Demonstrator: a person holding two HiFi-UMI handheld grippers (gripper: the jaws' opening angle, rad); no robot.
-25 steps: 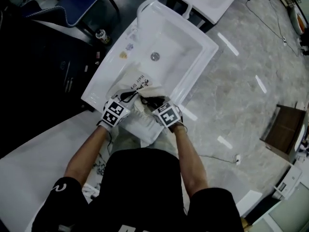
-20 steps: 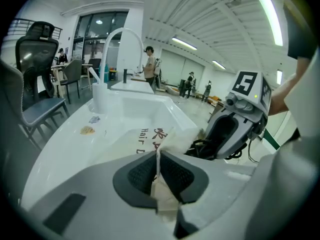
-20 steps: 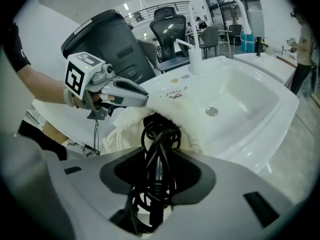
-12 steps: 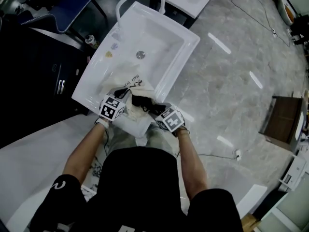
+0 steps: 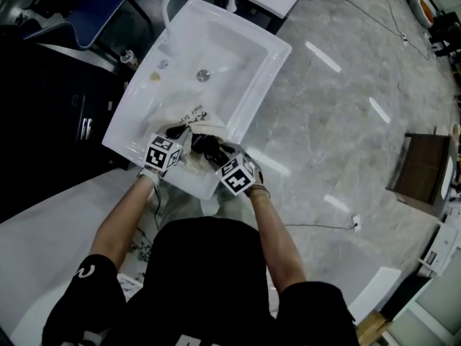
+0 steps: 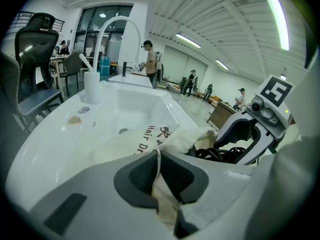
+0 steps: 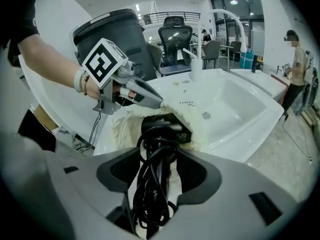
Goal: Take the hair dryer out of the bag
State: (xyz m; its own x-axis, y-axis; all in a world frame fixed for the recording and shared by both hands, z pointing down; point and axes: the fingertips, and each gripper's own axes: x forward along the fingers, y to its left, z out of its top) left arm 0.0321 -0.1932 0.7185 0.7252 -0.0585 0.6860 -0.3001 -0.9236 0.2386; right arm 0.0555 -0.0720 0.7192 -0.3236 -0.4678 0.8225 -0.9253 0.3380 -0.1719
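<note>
Widening: my right claw [image 7: 157, 176] has just let its jaws out, and they now stand open astride the hair dryer [image 7: 165, 129]. Its coiled black cord and handle lie between the pads, which as far as I can judge are not yet pressing.

My left claw [image 6: 157, 171] is closed tight on a fold of the cream cloth bag [image 6: 145, 139], pinning the mouth back.

The bag lies at the near end of the white washbasin [image 5: 238, 42]. The dryer's body is still inside the bag's mouth, with its cord spilling toward me.

Reading: the right side is set for the grab. Next it should close and then draw out (the cord may snag on the fabric).

Against a second ago, the right claw sat at the bag's right edge. It is now further in, nearer the left claw, over the black dryer.
</note>
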